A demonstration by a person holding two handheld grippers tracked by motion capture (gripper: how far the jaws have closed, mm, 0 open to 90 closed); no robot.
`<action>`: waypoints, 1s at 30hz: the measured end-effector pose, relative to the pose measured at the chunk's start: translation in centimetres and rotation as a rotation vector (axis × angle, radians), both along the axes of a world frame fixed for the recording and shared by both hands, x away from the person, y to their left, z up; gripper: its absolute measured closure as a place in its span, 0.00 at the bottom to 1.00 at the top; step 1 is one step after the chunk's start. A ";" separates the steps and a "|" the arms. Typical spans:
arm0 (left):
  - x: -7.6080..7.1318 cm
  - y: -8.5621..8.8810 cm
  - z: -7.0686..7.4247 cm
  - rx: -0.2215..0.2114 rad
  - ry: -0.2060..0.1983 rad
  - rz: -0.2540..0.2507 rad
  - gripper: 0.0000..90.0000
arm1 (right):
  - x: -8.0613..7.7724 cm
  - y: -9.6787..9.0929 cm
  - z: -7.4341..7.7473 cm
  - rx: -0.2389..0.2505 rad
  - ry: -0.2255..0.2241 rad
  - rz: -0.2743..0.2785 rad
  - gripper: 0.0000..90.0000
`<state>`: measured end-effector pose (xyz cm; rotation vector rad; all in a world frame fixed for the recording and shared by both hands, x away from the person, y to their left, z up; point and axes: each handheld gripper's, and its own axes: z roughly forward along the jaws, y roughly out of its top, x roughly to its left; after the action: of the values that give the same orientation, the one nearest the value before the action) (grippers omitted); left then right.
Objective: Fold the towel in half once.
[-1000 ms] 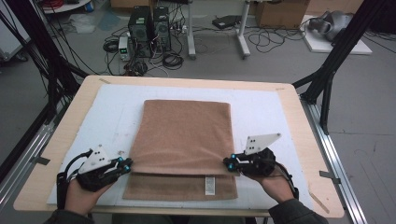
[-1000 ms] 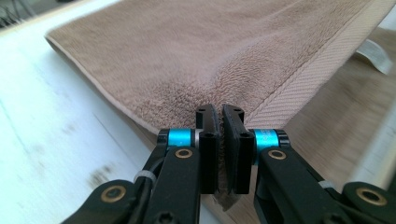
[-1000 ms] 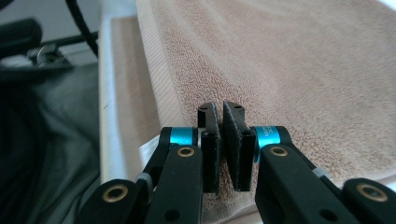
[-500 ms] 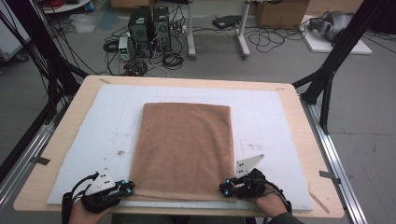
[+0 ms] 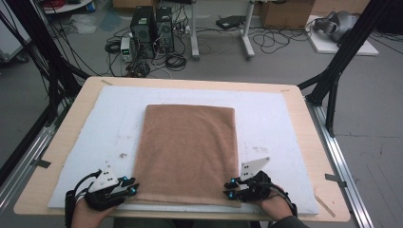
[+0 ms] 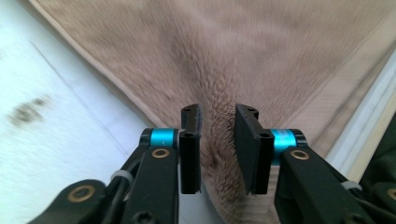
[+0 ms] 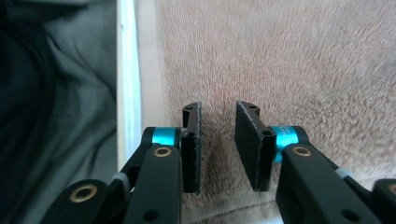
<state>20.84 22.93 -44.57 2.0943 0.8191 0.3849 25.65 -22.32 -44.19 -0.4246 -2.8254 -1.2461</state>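
Wooden table [image 5: 313, 142] carries a white foam mat [image 5: 271, 123]; the brown towel [image 5: 187, 152] lies flat on the mat, folded to a rectangle, its near edge close to the mat's near edge.

High view: left gripper [image 5: 127, 187] sits at the towel's near-left corner, right gripper [image 5: 230, 188] at the near-right corner, both down at table level. A grey three-cornered plate tops each one, and a hand holds each from the bottom edge. From this angle I can't read the jaw gaps.

Left gripper view fills that in: left gripper [image 6: 217, 135] jaws have just been opening and are now parted by a small gap, with towel pile [image 6: 243, 60] showing between and beyond them and the pads not pinching it. So, released. It also shows the towel's hemmed edge running diagonally and a dark smudge [image 6: 25, 111] on the mat at left.

Right gripper view: right gripper [image 7: 218, 135] is the same, jaws just opened, gap clear, towel [image 7: 289, 60] under and beyond the pads, not pinched. Mat edge [image 7: 127, 70] is a white strip at left, with dark fabric [image 7: 56, 116] past it.
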 end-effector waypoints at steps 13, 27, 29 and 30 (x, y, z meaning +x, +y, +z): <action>0.2 1.0 0.4 -0.067 0.016 0.023 0.59 | 0.0 -0.6 0.0 0.025 0.023 -0.018 0.72; 3.7 -0.2 1.8 -0.109 0.007 -0.002 0.41 | 3.8 -0.6 2.2 0.086 -0.020 -0.209 0.36; 4.3 -0.4 2.0 -0.104 -0.005 0.004 0.39 | 4.3 -0.5 2.6 0.081 -0.035 -0.223 0.35; 4.6 -0.4 2.2 -0.103 -0.010 0.012 0.38 | 4.6 -0.5 2.8 0.079 -0.043 -0.229 0.35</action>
<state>25.45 22.54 -42.39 1.9912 0.8290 0.3518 30.26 -22.86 -41.44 -0.7445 -2.8139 -1.4152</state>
